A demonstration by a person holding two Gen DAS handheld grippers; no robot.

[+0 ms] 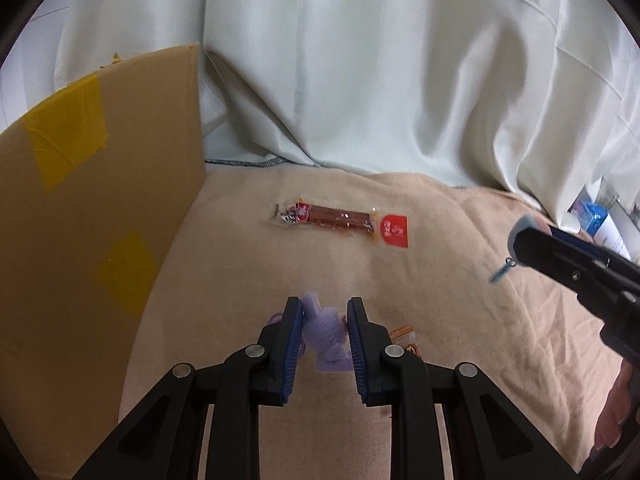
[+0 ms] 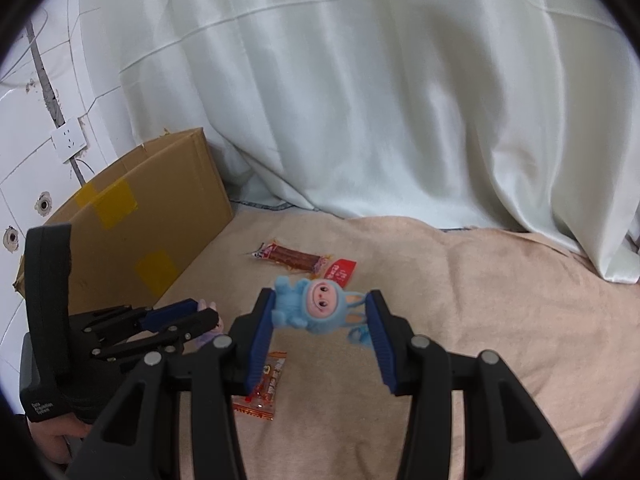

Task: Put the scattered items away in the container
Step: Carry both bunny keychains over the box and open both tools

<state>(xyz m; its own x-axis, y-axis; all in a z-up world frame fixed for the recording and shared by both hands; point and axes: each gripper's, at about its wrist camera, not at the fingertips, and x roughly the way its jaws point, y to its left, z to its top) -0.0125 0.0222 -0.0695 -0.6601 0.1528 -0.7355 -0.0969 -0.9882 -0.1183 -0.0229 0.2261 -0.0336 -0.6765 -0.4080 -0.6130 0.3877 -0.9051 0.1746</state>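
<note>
At the lower centre of the left wrist view, a purple toy (image 1: 326, 330) is pinched between the left gripper (image 1: 325, 312) tongs above a beige blanket (image 1: 460, 320). A blue toy (image 2: 320, 308) is pinched by the right gripper (image 2: 322, 300), lifted. A cardboard box (image 1: 100, 200) stands at left; a red snack packet (image 1: 344, 222) lies mid-frame.
</note>
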